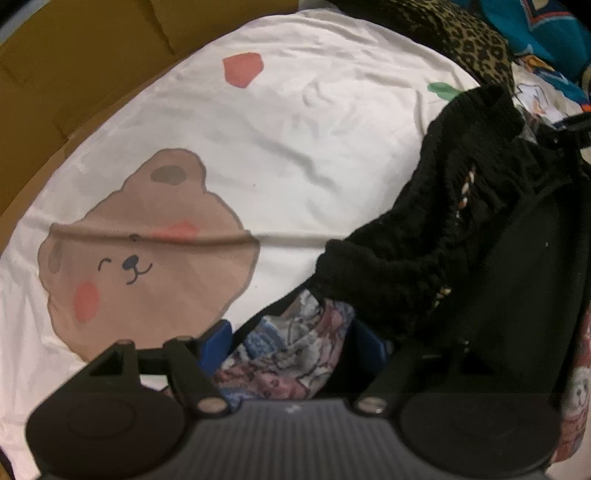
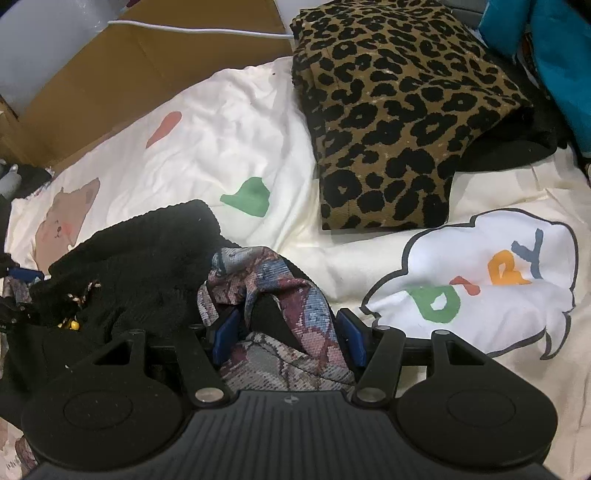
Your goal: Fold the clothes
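A black knit garment (image 1: pixel 424 229) with a pink, blue and grey patterned side (image 1: pixel 291 365) hangs bunched over the white sheet. My left gripper (image 1: pixel 291 343) is shut on the garment, with patterned fabric filling the gap between its blue pads (image 1: pixel 216 343). In the right wrist view the same black garment (image 2: pixel 140 266) lies heaped at the lower left. Its patterned fold (image 2: pixel 280 295) runs into my right gripper (image 2: pixel 288 332), which is shut on it between the blue pads (image 2: pixel 351 332). How the garment is laid out is hidden by the folds.
A white bed sheet (image 1: pixel 295 129) with a brown bear print (image 1: pixel 147 258) lies underneath. A folded leopard-print garment (image 2: pixel 399 122) sits at the back right, with teal cloth (image 2: pixel 561 66) beyond it. Brown cardboard (image 2: pixel 147 55) and a white cable (image 2: pixel 203 29) lie at the back left.
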